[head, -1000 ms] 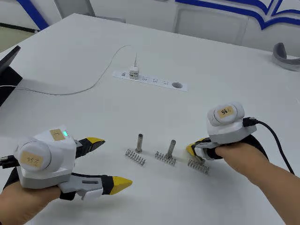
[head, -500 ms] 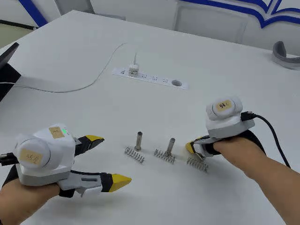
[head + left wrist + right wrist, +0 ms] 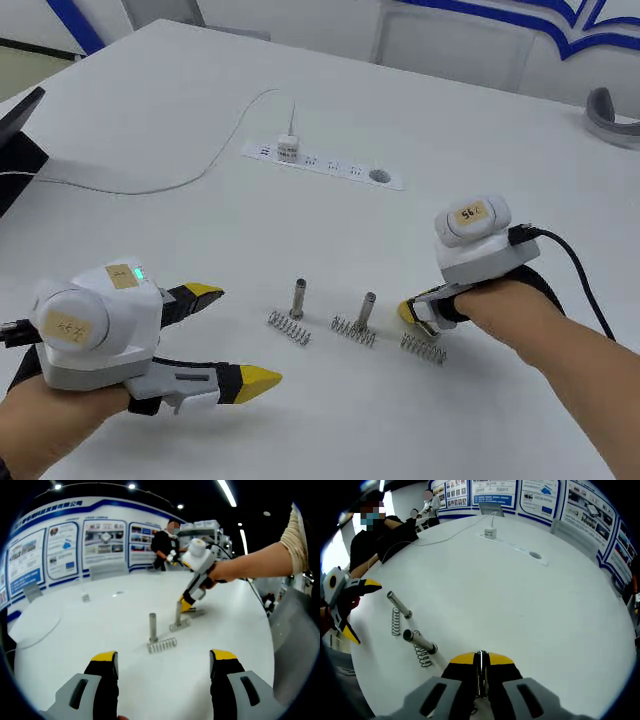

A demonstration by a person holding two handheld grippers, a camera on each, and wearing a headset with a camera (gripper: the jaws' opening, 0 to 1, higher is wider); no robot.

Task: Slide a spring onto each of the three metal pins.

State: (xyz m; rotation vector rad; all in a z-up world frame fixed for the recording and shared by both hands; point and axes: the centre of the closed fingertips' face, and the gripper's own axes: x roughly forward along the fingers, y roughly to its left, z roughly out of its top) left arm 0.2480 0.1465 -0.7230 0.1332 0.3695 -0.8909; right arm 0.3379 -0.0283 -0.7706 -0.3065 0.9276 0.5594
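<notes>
Two metal pins stand upright on the white table (image 3: 180,210), the left pin (image 3: 298,297) and the middle pin (image 3: 366,310). Three springs lie flat just in front: left spring (image 3: 288,327), middle spring (image 3: 353,331), right spring (image 3: 423,348). My right gripper (image 3: 410,314) is shut on a thin metal pin (image 3: 481,672), tip low beside the right spring. My left gripper (image 3: 230,335) is open and holds nothing, to the left of the pins. From the left gripper view (image 3: 164,659) the nearest pin (image 3: 153,627) and spring (image 3: 162,644) lie straight ahead.
A white power strip (image 3: 325,165) with a plugged adapter and cable lies further back on the table. A dark monitor corner (image 3: 15,140) is at the left edge, a grey curved object (image 3: 612,112) at the far right. People stand in the background.
My right gripper has tilted slightly more upright while its tip stays by the right spring. The left gripper, pins and springs have hardly moved; the head camera shifted a little.
</notes>
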